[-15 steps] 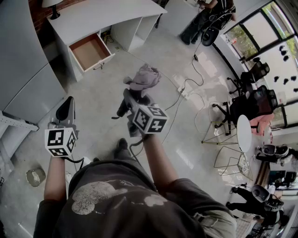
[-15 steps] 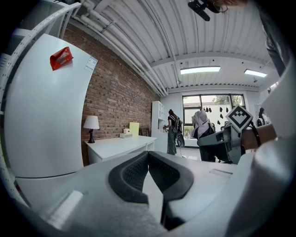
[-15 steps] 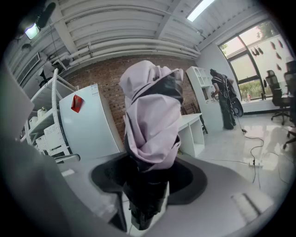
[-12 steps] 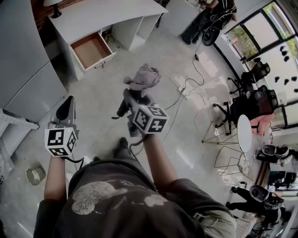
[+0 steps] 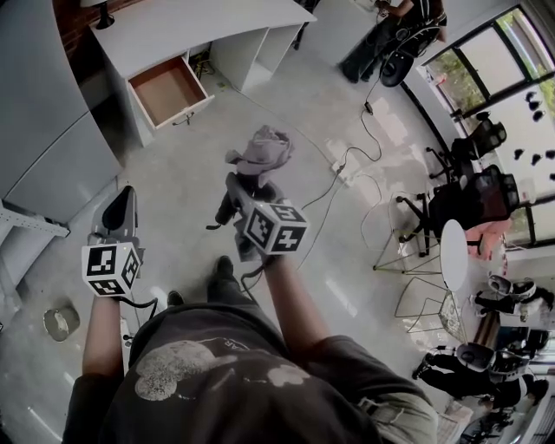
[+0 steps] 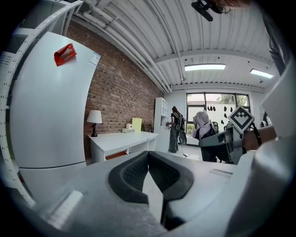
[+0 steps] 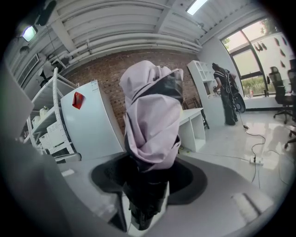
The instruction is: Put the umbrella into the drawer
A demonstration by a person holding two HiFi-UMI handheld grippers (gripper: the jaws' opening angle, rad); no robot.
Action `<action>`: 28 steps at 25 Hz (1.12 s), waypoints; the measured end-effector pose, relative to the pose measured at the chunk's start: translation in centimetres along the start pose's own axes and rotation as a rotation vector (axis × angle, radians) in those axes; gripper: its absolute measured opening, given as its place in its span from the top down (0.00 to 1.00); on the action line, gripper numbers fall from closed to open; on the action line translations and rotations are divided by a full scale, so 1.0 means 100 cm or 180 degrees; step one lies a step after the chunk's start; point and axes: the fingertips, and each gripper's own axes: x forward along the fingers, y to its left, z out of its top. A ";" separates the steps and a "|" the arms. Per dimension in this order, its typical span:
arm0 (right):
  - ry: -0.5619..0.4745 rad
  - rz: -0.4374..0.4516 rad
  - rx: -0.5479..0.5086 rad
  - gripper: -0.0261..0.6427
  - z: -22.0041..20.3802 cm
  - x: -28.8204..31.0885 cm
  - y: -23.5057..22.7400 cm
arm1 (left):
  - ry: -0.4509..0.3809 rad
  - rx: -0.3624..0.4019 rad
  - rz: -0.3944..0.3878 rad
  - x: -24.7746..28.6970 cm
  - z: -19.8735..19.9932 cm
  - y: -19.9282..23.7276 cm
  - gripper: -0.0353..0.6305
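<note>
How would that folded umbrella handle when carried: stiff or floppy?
Probably both: on the umbrella the lilac fabric bunches in loose folds, likely floppy, while the dark core clamped in the right gripper sticks straight out, suggesting stiffness. It seems light, held by one end.

Lilac, black, brown, white.
Upper centre, the umbrella (image 5: 260,149) is pale lilac with black; upper left, the drawer (image 5: 169,91) shows brown inside a white desk (image 5: 199,26).

The right tool (image 5: 246,186) carries the umbrella (image 5: 260,149) slightly nearer the open drawer (image 5: 165,89); the person's front foot (image 5: 223,268) edges forward.
</note>
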 end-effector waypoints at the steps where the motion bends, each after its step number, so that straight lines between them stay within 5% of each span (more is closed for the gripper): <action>1: 0.0010 0.0023 -0.0011 0.61 0.001 0.001 -0.006 | 0.0006 -0.0007 0.0021 0.005 0.000 -0.004 0.93; 14: 0.0179 0.0408 -0.0156 0.61 0.049 0.035 -0.103 | -0.0035 -0.0040 0.0498 0.082 0.019 -0.046 0.93; 28: 0.0339 0.0368 -0.0089 0.61 0.065 0.117 -0.132 | 0.0108 -0.0112 0.0413 0.166 0.008 -0.016 0.93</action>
